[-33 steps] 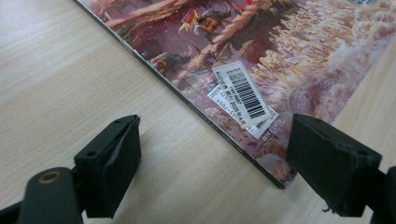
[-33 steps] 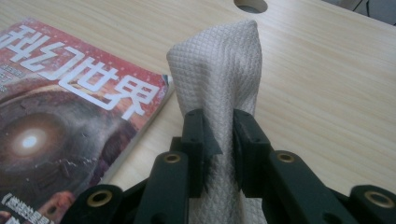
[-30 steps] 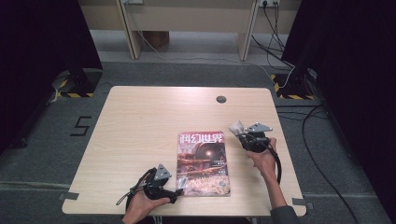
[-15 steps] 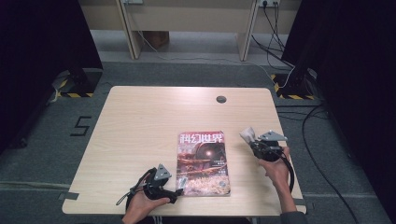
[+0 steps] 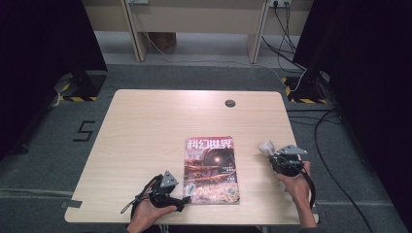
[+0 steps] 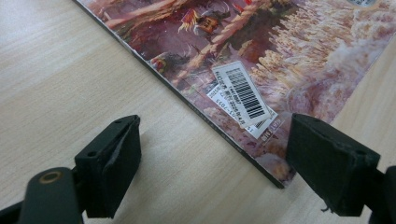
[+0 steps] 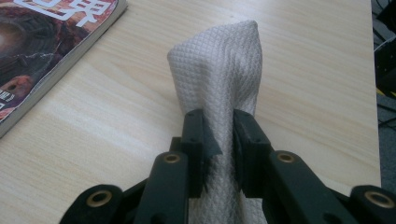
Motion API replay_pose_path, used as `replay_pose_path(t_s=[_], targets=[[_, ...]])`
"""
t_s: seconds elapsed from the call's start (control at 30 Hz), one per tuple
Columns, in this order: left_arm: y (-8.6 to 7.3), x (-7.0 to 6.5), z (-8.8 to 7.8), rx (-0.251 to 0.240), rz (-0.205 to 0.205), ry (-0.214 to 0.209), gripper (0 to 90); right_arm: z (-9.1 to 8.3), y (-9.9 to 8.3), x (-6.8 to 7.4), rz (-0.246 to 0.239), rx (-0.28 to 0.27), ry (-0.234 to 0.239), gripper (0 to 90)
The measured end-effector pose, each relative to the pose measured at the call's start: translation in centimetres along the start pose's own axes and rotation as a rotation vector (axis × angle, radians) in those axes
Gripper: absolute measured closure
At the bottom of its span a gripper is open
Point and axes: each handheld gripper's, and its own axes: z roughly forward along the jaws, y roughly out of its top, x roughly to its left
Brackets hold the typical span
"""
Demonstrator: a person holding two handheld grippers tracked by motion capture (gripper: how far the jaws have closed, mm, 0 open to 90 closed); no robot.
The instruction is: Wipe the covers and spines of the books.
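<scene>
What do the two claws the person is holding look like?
Both are black. The left claw and the right claw each carry a grey three-cornered plate on top and trail a black cable. Up close, the chunky black pads sit on arms with brass-coloured rivets.

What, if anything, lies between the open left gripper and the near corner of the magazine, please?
Nothing visible does. The left gripper stands open over bare table, and the magazine corner already reaches between its jaws, untouched. The cloth is away in the right gripper.
</scene>
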Motion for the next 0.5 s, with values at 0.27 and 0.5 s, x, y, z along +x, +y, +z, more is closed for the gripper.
replay_pose_path(t_s=[0.27, 0.5], targets=[[0.0, 0.0, 0.0, -0.001, 0.000, -0.001, 17.2, 0.2, -0.8, 0.0, -0.008, 0.030, -0.001, 76.4], [-0.1, 0.0, -0.1, -0.006, -0.002, -0.002, 17.5, 1.0, -1.1, 0.7, -0.044, 0.073, 0.014, 75.5]])
